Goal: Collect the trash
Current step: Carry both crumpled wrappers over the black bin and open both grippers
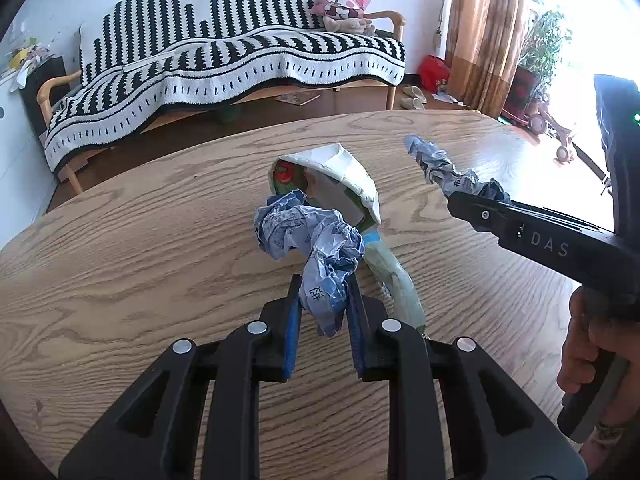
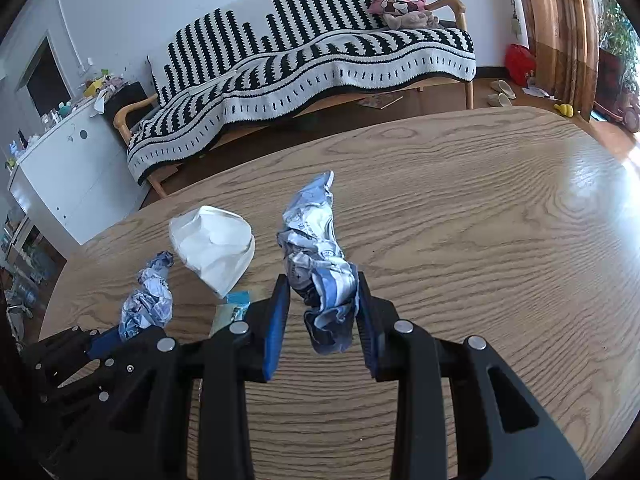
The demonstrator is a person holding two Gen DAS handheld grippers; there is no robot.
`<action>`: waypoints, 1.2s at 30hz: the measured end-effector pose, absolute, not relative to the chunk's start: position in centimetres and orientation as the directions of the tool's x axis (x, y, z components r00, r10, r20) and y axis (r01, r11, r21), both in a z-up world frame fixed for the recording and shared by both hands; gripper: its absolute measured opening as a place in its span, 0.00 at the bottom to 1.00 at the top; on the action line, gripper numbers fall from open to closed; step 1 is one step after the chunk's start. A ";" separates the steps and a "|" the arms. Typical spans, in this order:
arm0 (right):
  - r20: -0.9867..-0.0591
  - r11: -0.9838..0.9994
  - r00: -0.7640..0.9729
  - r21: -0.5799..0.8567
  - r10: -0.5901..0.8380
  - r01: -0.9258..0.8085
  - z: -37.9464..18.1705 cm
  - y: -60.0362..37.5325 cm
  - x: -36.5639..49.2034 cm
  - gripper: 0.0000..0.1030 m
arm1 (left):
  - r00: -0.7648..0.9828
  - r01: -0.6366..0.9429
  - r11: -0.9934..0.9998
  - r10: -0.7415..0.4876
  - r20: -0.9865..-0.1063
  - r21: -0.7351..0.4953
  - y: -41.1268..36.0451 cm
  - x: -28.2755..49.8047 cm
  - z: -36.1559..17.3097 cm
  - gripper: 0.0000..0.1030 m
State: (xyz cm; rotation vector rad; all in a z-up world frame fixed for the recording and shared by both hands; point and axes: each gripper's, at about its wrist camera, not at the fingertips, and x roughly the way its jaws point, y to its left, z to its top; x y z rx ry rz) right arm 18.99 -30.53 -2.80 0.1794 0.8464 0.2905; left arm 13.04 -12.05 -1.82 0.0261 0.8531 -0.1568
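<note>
My left gripper [image 1: 324, 284] is shut on a crumpled blue-and-white wrapper [image 1: 308, 240] just above the wooden table [image 1: 120, 260]. Right behind it lies a crushed white-and-green paper carton [image 1: 344, 176]. My right gripper [image 2: 322, 284] is shut on a second crumpled blue-and-white wrapper [image 2: 316, 244], held up over the table [image 2: 480, 220]. In the left wrist view the right gripper [image 1: 460, 200] shows at the right with its wrapper [image 1: 440, 164]. In the right wrist view the left gripper [image 2: 116, 334] shows at lower left with its wrapper [image 2: 150, 300], beside the white carton [image 2: 214, 248].
A sofa with a black-and-white striped blanket [image 1: 240, 52] stands beyond the table's far edge. A white cabinet [image 2: 68, 168] stands at the left. Curtains [image 1: 480, 32] and a plant [image 1: 540, 52] are at the right. A hand [image 1: 592, 344] grips the right tool.
</note>
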 end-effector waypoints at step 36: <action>-0.588 0.963 0.796 0.267 0.141 0.027 4.0 -50.6 -3.1 0.32 | 0.628 0.443 0.896 -0.337 -0.702 -0.034 -29.4 2.0 5.5 0.20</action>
